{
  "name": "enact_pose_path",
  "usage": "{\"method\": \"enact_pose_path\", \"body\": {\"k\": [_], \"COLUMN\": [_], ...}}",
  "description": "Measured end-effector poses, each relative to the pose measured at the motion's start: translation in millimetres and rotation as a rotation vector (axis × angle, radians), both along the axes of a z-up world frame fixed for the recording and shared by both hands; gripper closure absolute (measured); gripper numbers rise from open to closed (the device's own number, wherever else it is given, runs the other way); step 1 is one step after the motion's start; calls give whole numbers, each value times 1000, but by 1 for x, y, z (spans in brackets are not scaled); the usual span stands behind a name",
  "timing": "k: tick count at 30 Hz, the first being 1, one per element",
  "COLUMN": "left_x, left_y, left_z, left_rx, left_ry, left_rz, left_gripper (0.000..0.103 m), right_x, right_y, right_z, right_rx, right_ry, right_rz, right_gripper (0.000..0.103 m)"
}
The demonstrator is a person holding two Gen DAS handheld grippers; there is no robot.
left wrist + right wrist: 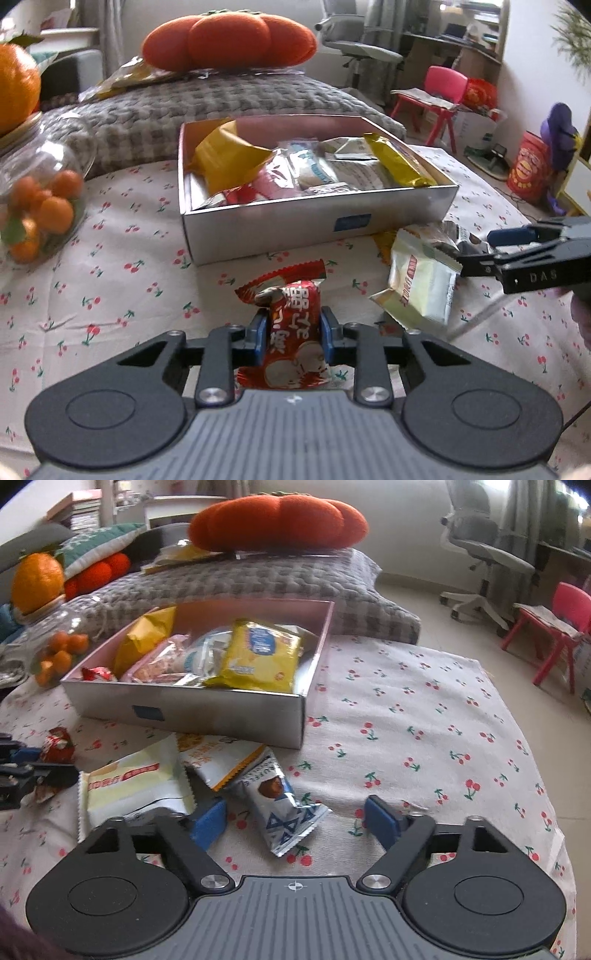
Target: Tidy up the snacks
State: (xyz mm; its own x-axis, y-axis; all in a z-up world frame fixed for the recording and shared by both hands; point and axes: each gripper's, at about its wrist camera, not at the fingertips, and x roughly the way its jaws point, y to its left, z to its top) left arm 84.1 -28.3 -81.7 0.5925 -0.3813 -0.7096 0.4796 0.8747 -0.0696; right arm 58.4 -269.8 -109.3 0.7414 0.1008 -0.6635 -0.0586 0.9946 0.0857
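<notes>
My left gripper (293,325) is shut on a red snack packet (295,317) with white print, which stands upright between the blue pads just in front of the silver box (295,230). The box (207,709) holds several snack packets, a yellow one (258,657) on top. My right gripper (295,821) is open; a silver-blue packet (275,797) lies on the cloth between its pads, which do not touch it. Left of it lie a pale yellow packet (136,790) and an orange-white packet (218,757). In the left wrist view the right gripper (476,250) reaches in beside the pale yellow packet (421,284).
A cherry-print cloth (406,720) covers the surface, and its edge drops to the floor on the right. A glass jar of small oranges (40,199) stands at the left. Behind the box lie a grey cushion (221,103) and an orange pumpkin pillow (229,40). A pink chair (565,616) stands far right.
</notes>
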Motion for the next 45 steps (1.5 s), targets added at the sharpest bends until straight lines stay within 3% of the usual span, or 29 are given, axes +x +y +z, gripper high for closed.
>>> {"method": "enact_pose_path", "body": {"k": [10,14,23,28,45], "left_x": [-2,-5,-7,-7,-7], "left_y": [3,4,7,7,5], "left_z": [3,3,6,9,29], "left_rx": [-17,-18,-48,-66,-126], "left_ry": [47,57,96,110,81], "left_rz": [39,46,53,55,81], "left_gripper": [78,78,78,79,79], "right_x": [-6,-10,-17,-21,-23], "right_y": [11,16,1,-8,-22], "right_z": [6,8,16,18,54], "right_rx": [-2,-13,117,133,347], "right_ry": [0,21,82,123,85], "right_rz": [73,84,30,-10,-33], "right_gripper": [67,69,71,71,71]}}
